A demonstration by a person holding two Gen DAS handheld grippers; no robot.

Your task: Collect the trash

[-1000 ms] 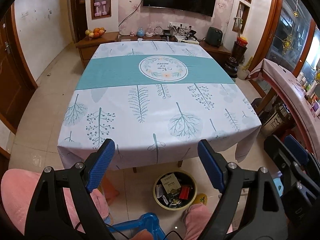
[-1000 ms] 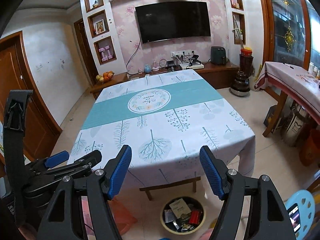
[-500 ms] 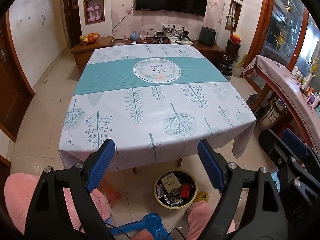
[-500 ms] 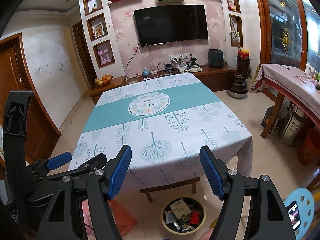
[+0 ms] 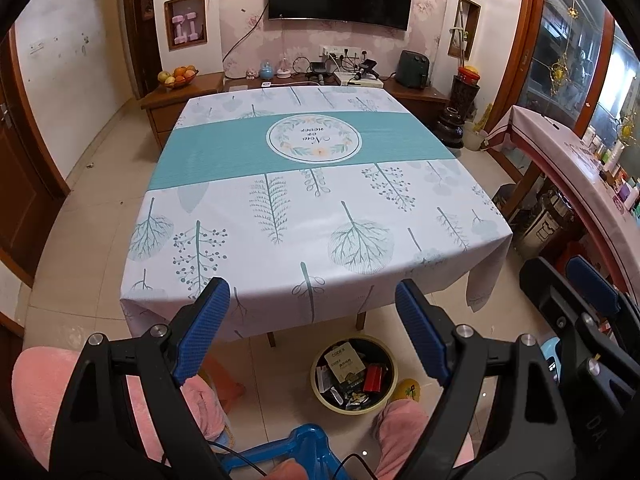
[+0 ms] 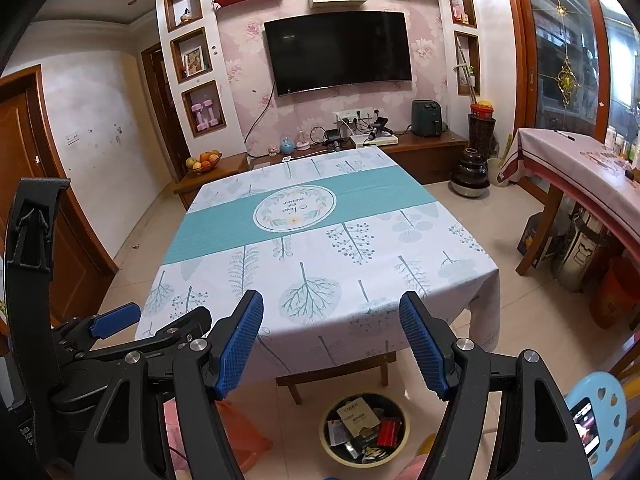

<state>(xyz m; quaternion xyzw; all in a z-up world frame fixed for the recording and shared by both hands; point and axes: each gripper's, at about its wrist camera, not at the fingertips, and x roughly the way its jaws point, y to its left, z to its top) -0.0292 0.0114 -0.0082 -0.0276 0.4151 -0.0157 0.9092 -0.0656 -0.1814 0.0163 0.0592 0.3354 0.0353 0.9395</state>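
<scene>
Both views have tilted up slightly since the earlier frames, so the square table in its white tree-print cloth with a teal band (image 5: 320,216) sits lower in each picture and more of the pink-papered wall shows above it; neither gripper has gone anywhere.

At the bottom of the left wrist view, the left gripper (image 5: 312,328) has its blue-padded jaws spread with nothing between them. Across the bottom of the right wrist view, the right gripper (image 6: 332,344) is likewise spread and empty.

Lower centre in both views, the round yellow-rimmed bin (image 5: 354,376) stands on the tiled floor just in front of the table, holding cardboard packets, wrappers and a small red box (image 5: 375,378).

No litter shows on the cloth or on the visible floor, so collecting looks finished, or nearly so.
</scene>
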